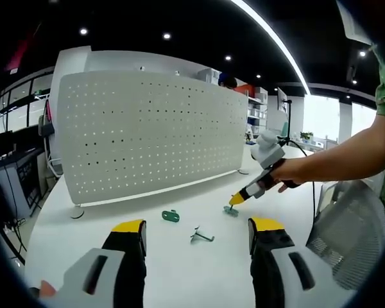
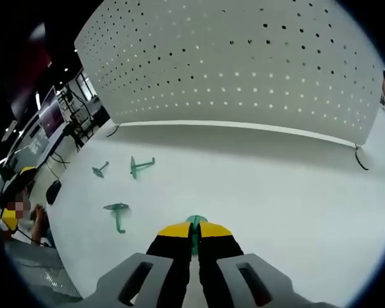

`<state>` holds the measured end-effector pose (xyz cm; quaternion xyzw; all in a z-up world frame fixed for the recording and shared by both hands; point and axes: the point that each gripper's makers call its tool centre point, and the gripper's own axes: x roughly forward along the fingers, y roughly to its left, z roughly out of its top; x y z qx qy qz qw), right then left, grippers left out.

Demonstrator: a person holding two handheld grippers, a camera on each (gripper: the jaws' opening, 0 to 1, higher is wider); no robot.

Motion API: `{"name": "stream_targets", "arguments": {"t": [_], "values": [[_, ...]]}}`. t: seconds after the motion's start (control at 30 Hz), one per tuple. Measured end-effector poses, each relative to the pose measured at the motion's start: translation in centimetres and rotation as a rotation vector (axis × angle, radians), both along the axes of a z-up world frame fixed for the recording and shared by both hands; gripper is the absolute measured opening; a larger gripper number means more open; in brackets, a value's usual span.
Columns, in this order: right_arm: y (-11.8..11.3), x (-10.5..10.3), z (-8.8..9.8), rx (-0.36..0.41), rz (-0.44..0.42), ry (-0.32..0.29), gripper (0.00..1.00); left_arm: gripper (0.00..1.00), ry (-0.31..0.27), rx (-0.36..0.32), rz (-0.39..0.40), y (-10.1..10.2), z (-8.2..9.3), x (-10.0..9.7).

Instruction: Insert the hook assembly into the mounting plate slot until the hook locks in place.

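Observation:
On the white table (image 1: 179, 269) lie a green mounting plate (image 1: 171, 216) and a small metal hook (image 1: 202, 236), just beyond my left gripper (image 1: 197, 226), which is open with nothing between its jaws. Further right, my right gripper (image 1: 237, 199), held by a person's hand, points down at a green piece (image 1: 231, 210) resting on the table. In the right gripper view my right gripper (image 2: 194, 231) is shut on that green piece (image 2: 194, 222). Three more small parts lie to its left: a green piece (image 2: 117, 212), another green piece (image 2: 140, 166) and a greyish hook (image 2: 99, 169).
A tall white pegboard (image 1: 147, 135) (image 2: 244, 64) stands on feet across the back of the table. A grey mesh chair (image 1: 353, 231) is at the right. A dark cable (image 2: 360, 160) runs by the pegboard's foot. Desks with monitors (image 2: 51, 112) stand beyond the table's left edge.

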<state>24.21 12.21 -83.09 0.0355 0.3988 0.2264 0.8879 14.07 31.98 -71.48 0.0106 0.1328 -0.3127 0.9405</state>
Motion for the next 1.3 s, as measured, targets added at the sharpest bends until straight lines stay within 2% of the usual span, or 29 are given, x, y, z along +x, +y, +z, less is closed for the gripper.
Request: {"name": "stream_targets", "arguments": {"t": [0.63,1.3], "values": [[0.6,-0.4,4.0,0.038,0.009,-0.094,0.01,0.66,-0.003,-0.001,-0.021,-0.6,0.2,-0.2],[1.9,-1.6,11.0,0.092,0.048,-0.259,0.01,0.66,-0.027,0.01,-0.037,-1.1,1.3,-0.1]]}}
